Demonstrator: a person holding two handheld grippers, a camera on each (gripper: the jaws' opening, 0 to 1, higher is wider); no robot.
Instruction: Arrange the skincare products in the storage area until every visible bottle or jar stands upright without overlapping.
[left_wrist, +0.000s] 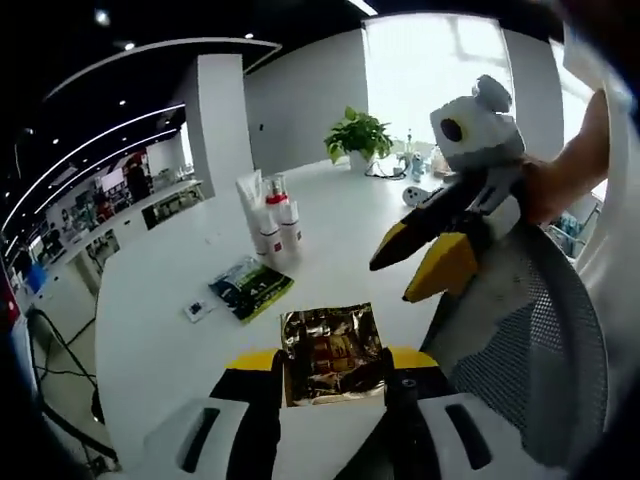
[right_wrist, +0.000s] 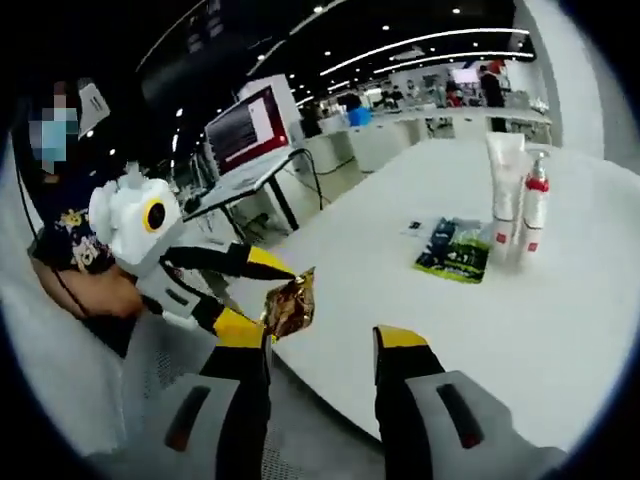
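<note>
1. Two claws are in play: the left claw (left_wrist: 332, 375) is clamped on a shiny gold foil sachet (left_wrist: 333, 352), which stands between its yellow-tipped jaws in the left gripper view.
2. The right claw (right_wrist: 322, 345) has its jaws apart with nothing between them in the right gripper view.
3. In the left gripper view the right claw comes in from the right, hanging above the white counter (left_wrist: 180, 290) with its jaws parted, held by a person's hand (left_wrist: 560, 180).
4. In the right gripper view the left claw enters from the left, pinching the sachet near the counter's near edge.
5. The skincare products stand farther back on the counter: a white tube (right_wrist: 505, 185) upright on its cap, a white pump bottle (right_wrist: 535, 210) with a red collar just beside it, and another small white bottle (left_wrist: 290, 225) in the same tight cluster.
6. A dark green flat packet (right_wrist: 455, 250) lies flat on the counter just in front of that cluster, with a small white card (left_wrist: 197, 310) near it.
7. A potted plant (left_wrist: 358, 135) stands at the far end of the counter.
</note>
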